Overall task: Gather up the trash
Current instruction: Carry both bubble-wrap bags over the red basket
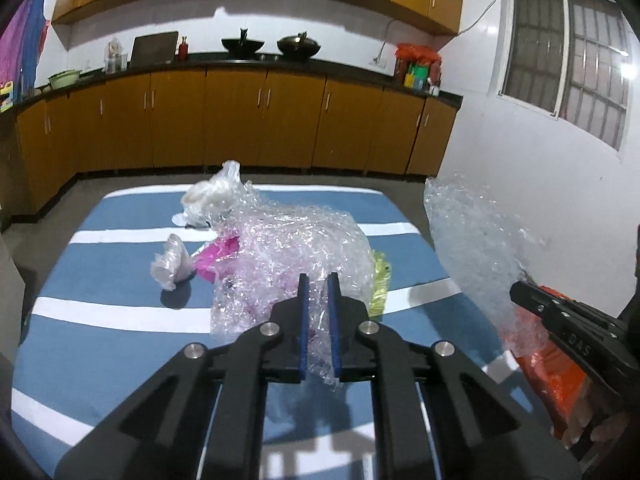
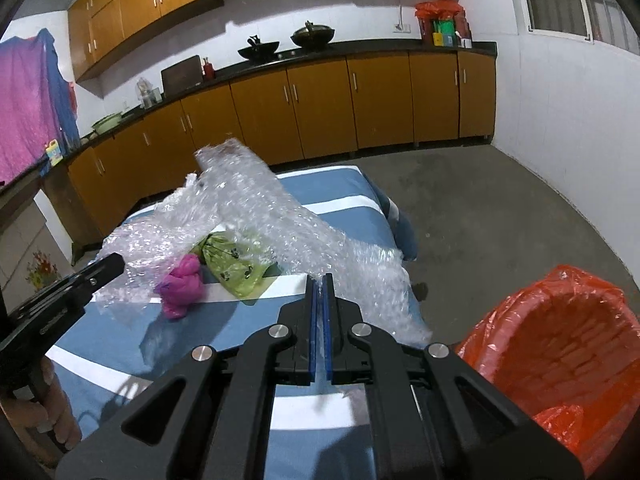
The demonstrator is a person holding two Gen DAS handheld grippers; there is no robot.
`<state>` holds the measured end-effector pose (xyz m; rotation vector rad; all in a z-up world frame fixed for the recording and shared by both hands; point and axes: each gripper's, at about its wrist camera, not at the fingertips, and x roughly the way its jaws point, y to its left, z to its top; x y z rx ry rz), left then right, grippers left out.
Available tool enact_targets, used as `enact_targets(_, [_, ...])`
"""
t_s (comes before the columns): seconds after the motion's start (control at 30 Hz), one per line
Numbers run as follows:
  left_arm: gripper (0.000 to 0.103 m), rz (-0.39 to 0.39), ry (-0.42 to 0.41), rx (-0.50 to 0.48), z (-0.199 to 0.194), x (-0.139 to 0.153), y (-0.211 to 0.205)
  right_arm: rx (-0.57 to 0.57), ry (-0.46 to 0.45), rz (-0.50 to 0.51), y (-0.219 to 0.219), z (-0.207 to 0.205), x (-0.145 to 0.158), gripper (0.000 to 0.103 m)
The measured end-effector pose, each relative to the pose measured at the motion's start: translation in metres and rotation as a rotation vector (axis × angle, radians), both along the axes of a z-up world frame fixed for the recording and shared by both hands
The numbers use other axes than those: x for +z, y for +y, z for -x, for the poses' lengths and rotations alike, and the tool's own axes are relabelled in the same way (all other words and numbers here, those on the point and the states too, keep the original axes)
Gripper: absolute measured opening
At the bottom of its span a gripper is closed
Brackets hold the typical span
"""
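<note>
A crinkled sheet of clear bubble wrap (image 2: 256, 216) stretches as a long band above the blue-and-white striped desk (image 2: 352, 188), its long axis running from the upper left down to the right gripper (image 2: 319, 280), whose blue pads are clenched on its near edge. A second heap of bubble wrap (image 1: 288, 256) lies crumpled on the desk; the left gripper (image 1: 318, 280) has it pinched between nearly closed pads. Beside it lie a crumpled magenta plastic bag (image 2: 182, 288), a limp green printed bag (image 2: 236, 264) and white plastic wads (image 1: 170, 264). At right stands a round basket lined with thin orange plastic (image 2: 560, 344)
</note>
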<state>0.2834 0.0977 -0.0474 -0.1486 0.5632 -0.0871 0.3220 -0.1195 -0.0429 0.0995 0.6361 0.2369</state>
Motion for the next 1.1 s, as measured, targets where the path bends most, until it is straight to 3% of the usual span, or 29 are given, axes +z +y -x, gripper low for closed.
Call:
enact_targets(0.53, [0.009, 0.012, -0.065, -0.069, 0.04, 0.034, -0.022, -0.035, -0.08, -0.03, -0.03, 0.046, 0.034, 0.003])
enact_targets(1.1, [0.009, 0.052, -0.131, -0.313, 0.075, 0.06, -0.123, -0.278, -0.129, -0.01, -0.131, 0.112, 0.054, 0.003])
